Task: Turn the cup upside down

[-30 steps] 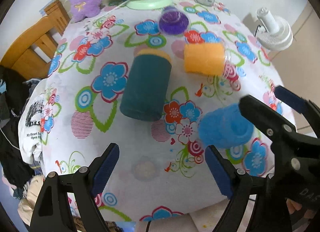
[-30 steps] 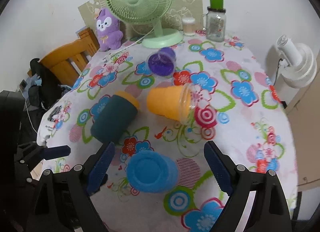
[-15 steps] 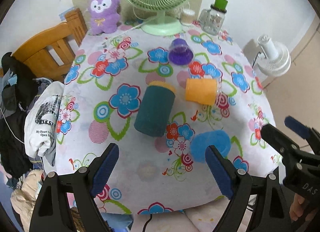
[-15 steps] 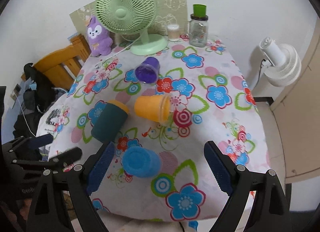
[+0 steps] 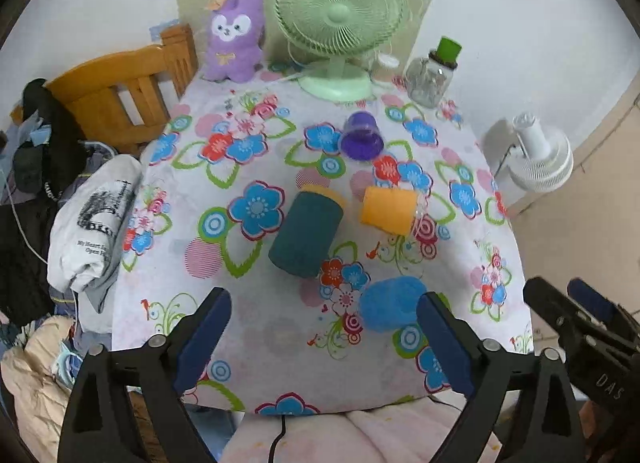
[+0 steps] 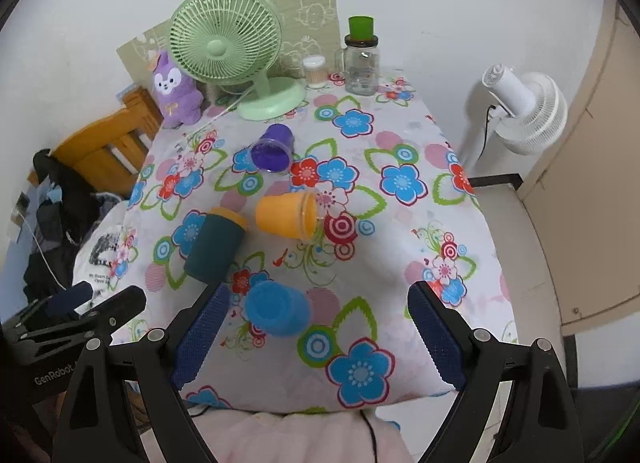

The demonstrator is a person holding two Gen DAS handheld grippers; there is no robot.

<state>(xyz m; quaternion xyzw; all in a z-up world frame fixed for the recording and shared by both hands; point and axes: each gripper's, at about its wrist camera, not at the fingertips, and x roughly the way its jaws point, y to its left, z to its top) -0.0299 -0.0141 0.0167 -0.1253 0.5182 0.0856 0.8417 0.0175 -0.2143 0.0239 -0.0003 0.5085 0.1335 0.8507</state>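
Four empty cups [image 6: 277,308] on tablecloth [image 6: 400,231]

Printed on the white garment [image 5: 94,223]: "My Heart" and "Open", rest hidden. Marked "GenRobot" on the left gripper [image 6: 60,369]. Marked "DAS" on the right gripper [image 5: 608,381].

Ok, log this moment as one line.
left gripper: open, empty | right gripper: open, empty | blue cup: upside down | three cups: on sides

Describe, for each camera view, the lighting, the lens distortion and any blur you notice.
Left wrist view: soft even light, faint shadows; fisheye bends the table edges, dark corners; right gripper slightly smeared. Right wrist view: same flat light, curved wall lines; blue cup sharp, white fan softer.
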